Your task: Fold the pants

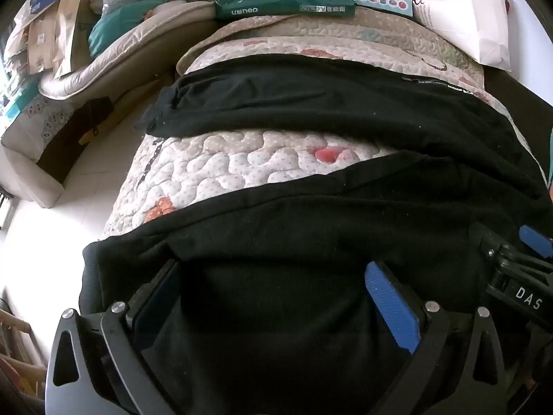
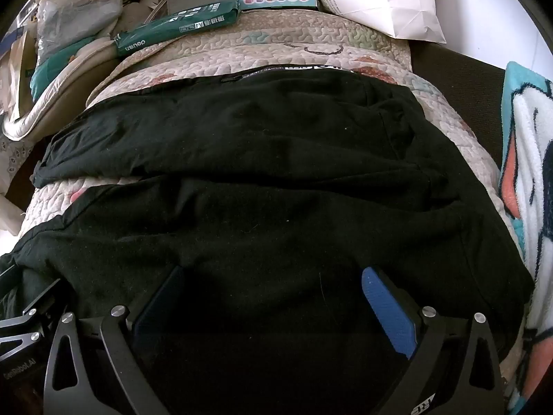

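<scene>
The left gripper (image 1: pixel 273 307) hung with its jaws spread wide over the near leg of the black pants (image 1: pixel 328 110), cloth filling the gap between its blue pads. The pants lay flat across the quilted bed cover (image 1: pixel 242 166), legs parted in a V. Beside it, the right gripper (image 2: pixel 273 311) stood equally agape above the same leg

**Black on pale quilting**

The pants (image 1: pixel 311 103) are plain black. The quilt (image 1: pixel 242 162) under them is off-white with tiny grey dots, wavy stitching and red-orange motifs. Both grippers' pads (image 2: pixel 387 307) are blue on black frames. At the quilt's far edge lies a dark green pack (image 1: pixel 285 3) with white lettering; off its right edge, a turquoise, white and coral blanket (image 2: pixel 528 159).
</scene>
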Motion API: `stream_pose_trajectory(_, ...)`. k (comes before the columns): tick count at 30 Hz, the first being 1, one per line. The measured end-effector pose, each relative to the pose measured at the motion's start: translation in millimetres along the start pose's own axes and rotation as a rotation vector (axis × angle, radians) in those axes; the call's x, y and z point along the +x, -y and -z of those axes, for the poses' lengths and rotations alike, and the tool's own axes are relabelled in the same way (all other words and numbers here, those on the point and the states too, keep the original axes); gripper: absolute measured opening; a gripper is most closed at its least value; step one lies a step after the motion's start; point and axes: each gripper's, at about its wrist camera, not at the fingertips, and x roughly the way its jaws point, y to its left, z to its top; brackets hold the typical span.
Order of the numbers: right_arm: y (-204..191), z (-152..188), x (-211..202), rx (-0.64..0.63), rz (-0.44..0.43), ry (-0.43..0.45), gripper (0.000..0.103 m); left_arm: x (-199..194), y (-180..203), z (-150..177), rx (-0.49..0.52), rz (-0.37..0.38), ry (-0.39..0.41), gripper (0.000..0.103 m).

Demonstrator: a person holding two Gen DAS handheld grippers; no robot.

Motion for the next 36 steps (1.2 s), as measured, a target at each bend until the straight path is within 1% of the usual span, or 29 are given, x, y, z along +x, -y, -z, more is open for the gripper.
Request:
stream_pose_trajectory(28, 0, 0, 0, 0.0, 0.0, -0.001, 0.103, 0, -1, 0, 0.004, 0.006, -0.001, 0.103)
stream_pose_trajectory(33, 0, 0, 0, -0.001, 0.001, -0.001, 0.103, 5, -4, -11, 0.016, 0.026, -0.02, 0.103)
stream_pose_trajectory(34, 0, 0, 0, -0.001, 0.0, -0.001, 0.103, -2, -8, 0, 0.006, 0.031, -0.018, 0.103)
stream_pose_trajectory(36, 0, 0, 0, -0.001, 0.001, -0.001, 0.103, -5, -7, 3, 0.017, 0.032, -0.019, 0.103)
